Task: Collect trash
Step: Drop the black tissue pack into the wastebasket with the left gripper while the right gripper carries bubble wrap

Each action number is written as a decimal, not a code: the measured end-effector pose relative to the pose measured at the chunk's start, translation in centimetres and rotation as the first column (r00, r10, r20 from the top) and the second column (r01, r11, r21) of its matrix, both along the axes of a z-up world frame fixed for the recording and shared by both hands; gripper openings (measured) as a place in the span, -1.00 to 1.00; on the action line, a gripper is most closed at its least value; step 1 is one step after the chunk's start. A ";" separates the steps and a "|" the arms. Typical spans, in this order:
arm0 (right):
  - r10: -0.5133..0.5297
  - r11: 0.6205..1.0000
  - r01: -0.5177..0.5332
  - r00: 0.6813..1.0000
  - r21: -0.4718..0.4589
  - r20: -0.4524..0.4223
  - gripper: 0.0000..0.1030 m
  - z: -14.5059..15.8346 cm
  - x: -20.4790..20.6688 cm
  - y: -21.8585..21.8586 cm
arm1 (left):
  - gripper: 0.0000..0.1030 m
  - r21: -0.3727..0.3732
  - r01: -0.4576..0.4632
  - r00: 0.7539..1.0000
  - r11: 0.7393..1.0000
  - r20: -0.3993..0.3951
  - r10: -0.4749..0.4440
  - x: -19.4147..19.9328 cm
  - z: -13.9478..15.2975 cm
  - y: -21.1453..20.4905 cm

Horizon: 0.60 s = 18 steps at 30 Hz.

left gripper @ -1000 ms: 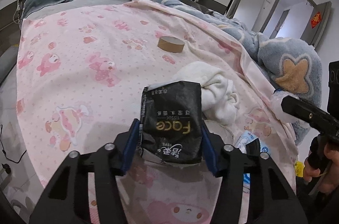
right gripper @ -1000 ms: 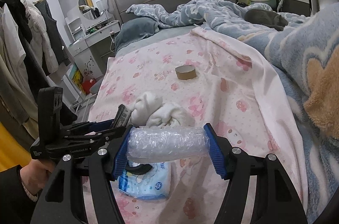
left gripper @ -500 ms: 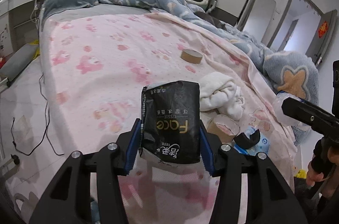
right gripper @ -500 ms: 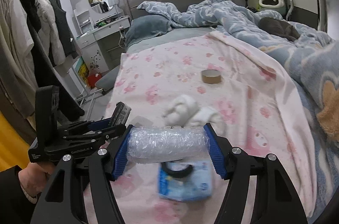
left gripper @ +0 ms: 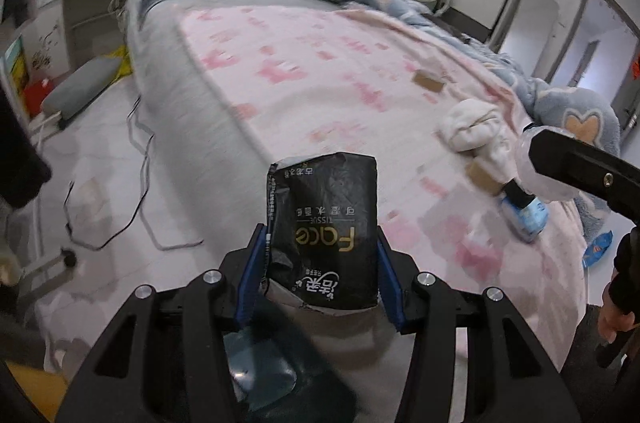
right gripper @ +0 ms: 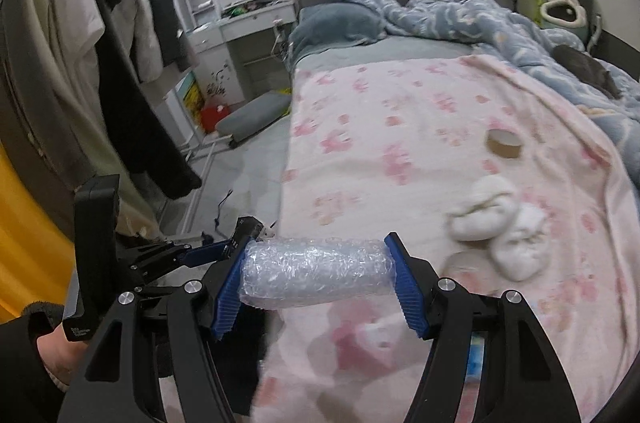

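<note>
Both grippers swung off the bed (left gripper: 320,71), gripping tissue pack (left gripper: 324,223), seemingly bubble wrap (right gripper: 316,273)

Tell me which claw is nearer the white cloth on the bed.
Right. The right claw, shut on the bubble wrap, hangs beside the white cloth. The left claw, gripping the tissue pack, sits farther off toward the bed's edge.
</note>
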State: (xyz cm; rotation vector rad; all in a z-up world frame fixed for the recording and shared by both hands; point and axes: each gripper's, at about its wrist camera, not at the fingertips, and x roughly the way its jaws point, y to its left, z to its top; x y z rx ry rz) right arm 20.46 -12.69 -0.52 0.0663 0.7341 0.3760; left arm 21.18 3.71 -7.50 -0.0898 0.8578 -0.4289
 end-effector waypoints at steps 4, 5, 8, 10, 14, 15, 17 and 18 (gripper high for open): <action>0.029 1.000 -0.029 0.999 -0.007 -0.028 0.29 -0.9 0.0 2.7 | 0.04 0.036 -0.036 0.998 0.999 -0.045 0.037 -0.5 -1.7 2.8; 0.034 0.999 -0.035 0.999 -0.008 -0.038 0.29 -1.2 0.1 3.3 | 0.04 0.044 -0.041 0.997 0.998 -0.062 0.043 -0.6 -2.2 3.3; 0.051 0.999 -0.052 0.996 -0.008 -0.066 0.29 -2.0 0.1 4.9 | 0.04 0.092 -0.047 0.992 0.995 -0.115 0.057 -1.2 -4.2 4.8; 0.062 0.998 -0.062 0.995 -0.006 -0.084 0.29 -2.6 0.3 5.9 | 0.04 0.111 -0.050 0.987 0.992 -0.147 0.067 -1.5 -5.4 5.7; 0.083 0.996 -0.084 0.989 -0.002 -0.121 0.29 -3.6 0.4 7.7 | 0.04 0.151 -0.045 0.972 0.988 -0.220 0.078 -2.2 -8.0 6.9; 0.088 0.996 -0.089 0.988 -0.003 -0.127 0.29 -3.8 0.4 8.1 | 0.04 0.153 -0.040 0.967 0.987 -0.242 0.076 -2.4 -8.7 7.1; 0.100 0.995 -0.102 0.985 -0.006 -0.141 0.29 -4.2 0.3 9.0 | 0.04 0.149 -0.036 0.955 0.988 -0.285 0.078 -2.7 -9.8 7.5; 0.106 0.994 -0.108 0.984 -0.008 -0.146 0.29 -4.4 0.2 9.5 | 0.04 0.147 -0.033 0.946 0.989 -0.314 0.078 -2.8 -10.5 7.7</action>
